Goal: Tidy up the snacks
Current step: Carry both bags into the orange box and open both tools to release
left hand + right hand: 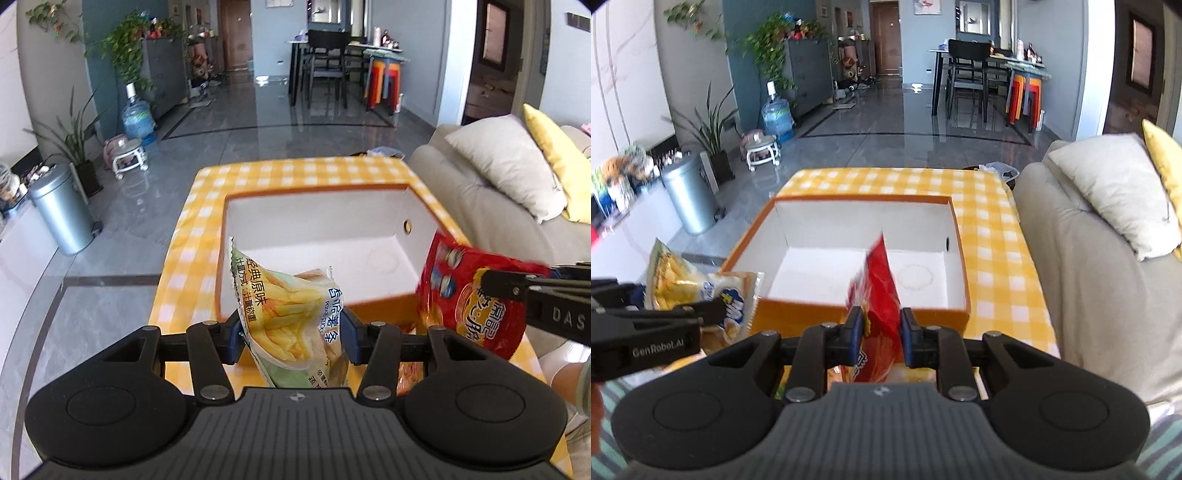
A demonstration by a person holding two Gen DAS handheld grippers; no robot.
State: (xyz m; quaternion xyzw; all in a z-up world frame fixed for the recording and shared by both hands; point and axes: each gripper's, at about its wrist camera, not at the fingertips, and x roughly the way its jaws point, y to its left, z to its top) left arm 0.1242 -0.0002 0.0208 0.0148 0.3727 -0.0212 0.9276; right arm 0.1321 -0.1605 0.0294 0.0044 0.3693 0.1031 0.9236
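Left gripper [293, 338]: jaws partway apart, clamped on a green-and-yellow potato-stick bag [291, 314], lower centre of its view. Right gripper [878, 334]: jaws nearly together, pinching a red snack bag [877, 291] edge-on at lower centre. Orange box [960, 254], white inside, open and empty, mid-frame on the yellow checked tablecloth [993, 229]. Grey sofa [1082, 280] at right.
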